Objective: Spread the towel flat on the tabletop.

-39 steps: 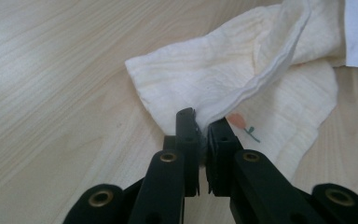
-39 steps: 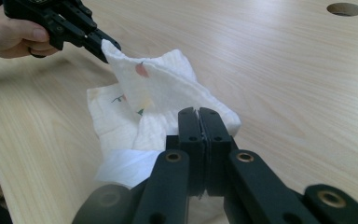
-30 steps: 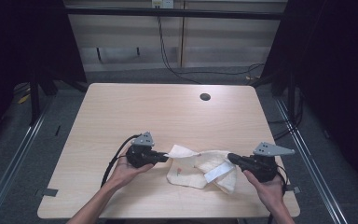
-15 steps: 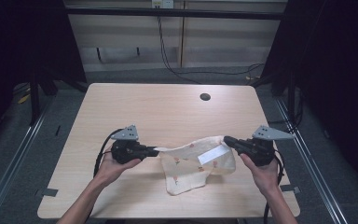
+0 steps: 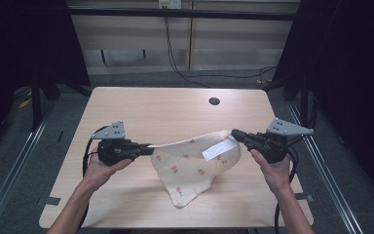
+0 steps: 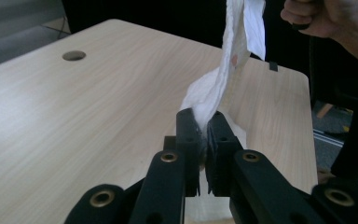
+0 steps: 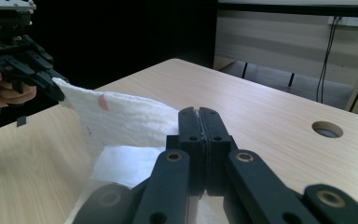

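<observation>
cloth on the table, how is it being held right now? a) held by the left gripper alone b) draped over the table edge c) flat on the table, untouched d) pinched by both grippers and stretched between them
d: the cloth is pinched at opposite ends by the left gripper and the right gripper, its top edge spanning between them.

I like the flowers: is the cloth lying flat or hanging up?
Hanging: both grippers pinch the cloth's top edge; its bottom corner droops to the table.

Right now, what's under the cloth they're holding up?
Under the cloth, stretched between the left hand-held gripper and right hand-held gripper, bare wooden table shows. Its hanging lower corner hides the tabletop beneath it.
</observation>
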A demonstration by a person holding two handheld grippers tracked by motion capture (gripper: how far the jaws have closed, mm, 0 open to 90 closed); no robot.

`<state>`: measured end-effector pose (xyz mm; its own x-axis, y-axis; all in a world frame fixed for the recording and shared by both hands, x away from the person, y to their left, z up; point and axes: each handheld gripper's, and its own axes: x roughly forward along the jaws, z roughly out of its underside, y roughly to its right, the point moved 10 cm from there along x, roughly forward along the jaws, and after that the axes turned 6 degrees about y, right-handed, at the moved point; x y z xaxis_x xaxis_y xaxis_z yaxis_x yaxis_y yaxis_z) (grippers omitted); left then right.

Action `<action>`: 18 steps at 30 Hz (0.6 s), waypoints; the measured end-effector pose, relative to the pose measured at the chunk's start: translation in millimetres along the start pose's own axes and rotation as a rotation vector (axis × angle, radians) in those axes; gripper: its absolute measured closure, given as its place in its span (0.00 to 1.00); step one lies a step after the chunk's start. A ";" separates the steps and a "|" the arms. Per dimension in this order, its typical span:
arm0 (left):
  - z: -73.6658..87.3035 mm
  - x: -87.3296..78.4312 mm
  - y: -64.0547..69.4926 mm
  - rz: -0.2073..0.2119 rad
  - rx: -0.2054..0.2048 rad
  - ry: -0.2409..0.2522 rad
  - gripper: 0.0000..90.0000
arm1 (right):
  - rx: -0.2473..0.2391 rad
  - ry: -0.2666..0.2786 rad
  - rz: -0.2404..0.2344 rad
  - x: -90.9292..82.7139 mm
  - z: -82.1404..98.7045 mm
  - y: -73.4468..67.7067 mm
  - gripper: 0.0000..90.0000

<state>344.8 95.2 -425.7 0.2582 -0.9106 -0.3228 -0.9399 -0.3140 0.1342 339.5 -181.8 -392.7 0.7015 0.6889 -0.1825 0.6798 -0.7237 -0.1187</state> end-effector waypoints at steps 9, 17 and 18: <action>-27.0 -25.5 -1.6 -0.062 0.024 0.088 0.96 | -0.021 0.043 -0.020 0.3 -18.9 -7.9 0.99; -46.4 -43.2 5.1 -0.081 0.044 0.126 0.96 | -0.054 0.075 -0.049 -2.6 -37.9 -22.6 0.99; -51.5 -47.7 9.1 -0.076 0.050 0.137 0.96 | -0.080 0.103 -0.056 -8.9 -46.4 -31.5 0.99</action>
<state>335.5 121.9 -360.9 0.3538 -0.9140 -0.1986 -0.9255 -0.3728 0.0667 321.8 -163.2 -342.0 0.6771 0.7320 -0.0760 0.7309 -0.6809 -0.0469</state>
